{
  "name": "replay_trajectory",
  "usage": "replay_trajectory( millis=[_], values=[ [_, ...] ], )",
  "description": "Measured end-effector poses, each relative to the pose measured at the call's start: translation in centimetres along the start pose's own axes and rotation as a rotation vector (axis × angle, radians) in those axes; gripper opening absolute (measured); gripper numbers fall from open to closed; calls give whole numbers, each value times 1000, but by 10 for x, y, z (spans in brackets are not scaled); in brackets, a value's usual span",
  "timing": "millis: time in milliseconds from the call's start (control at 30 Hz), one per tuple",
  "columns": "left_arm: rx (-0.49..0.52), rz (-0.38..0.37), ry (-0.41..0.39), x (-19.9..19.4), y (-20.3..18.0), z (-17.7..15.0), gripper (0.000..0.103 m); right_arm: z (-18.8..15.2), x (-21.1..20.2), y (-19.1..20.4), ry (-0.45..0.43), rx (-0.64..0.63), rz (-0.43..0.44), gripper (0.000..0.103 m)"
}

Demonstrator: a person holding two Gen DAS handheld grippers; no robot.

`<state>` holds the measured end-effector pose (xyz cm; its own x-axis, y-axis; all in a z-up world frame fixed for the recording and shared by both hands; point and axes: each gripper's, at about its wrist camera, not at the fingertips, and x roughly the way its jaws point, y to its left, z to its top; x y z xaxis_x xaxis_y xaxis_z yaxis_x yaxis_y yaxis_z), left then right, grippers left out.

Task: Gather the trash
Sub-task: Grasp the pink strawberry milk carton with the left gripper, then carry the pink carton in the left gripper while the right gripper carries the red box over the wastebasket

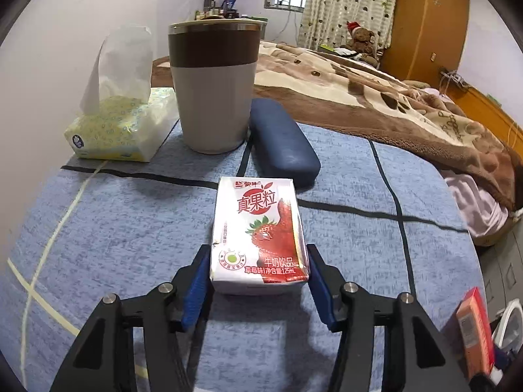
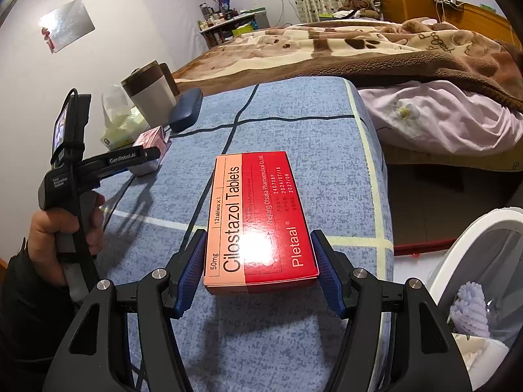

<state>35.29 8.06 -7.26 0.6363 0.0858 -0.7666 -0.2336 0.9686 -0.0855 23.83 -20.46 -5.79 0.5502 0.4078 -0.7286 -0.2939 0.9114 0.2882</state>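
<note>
I have left gripper (image 1: 258, 277) straddling milk carton (image 1: 258, 235), pads hugging sides, grip uncertain. Carton sits near side of tumbler (image 1: 212, 88). Right gripper (image 2: 258, 271) brackets tablet box (image 2: 258, 222), small gaps. Risk: carton crushes, box slips.

1. We see a white and red strawberry milk carton (image 1: 258, 235).
2. We see a salmon and red tablet box (image 2: 258, 222).
3. We see a blue cloth (image 1: 130, 228) with dark and cream lines.
4. We see a grey cup (image 1: 212, 88), brown-banded.
</note>
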Motion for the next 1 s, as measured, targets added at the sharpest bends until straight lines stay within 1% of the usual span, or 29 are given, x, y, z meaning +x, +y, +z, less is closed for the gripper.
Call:
replay_trajectory(
  millis=[133,267,500,767,1000],
  values=[
    [37,-20,-12,-14,-1,-9,55,-2,-9,4,-13,-15,-3,64],
    [89,-55,-25,-39,-11,-25,55,-4,-22,6,-31,-22,-12,64],
    [144,-127,-53,-95,-28,-56,55,-13,-52,8,-70,-22,-36,64],
    [148,-189,-75,-150,-41,-91,55,-27,-82,10,-109,-18,-54,64],
    [164,-214,-69,-174,-53,-114,55,-36,-98,7,-129,-11,-67,64]
  ],
)
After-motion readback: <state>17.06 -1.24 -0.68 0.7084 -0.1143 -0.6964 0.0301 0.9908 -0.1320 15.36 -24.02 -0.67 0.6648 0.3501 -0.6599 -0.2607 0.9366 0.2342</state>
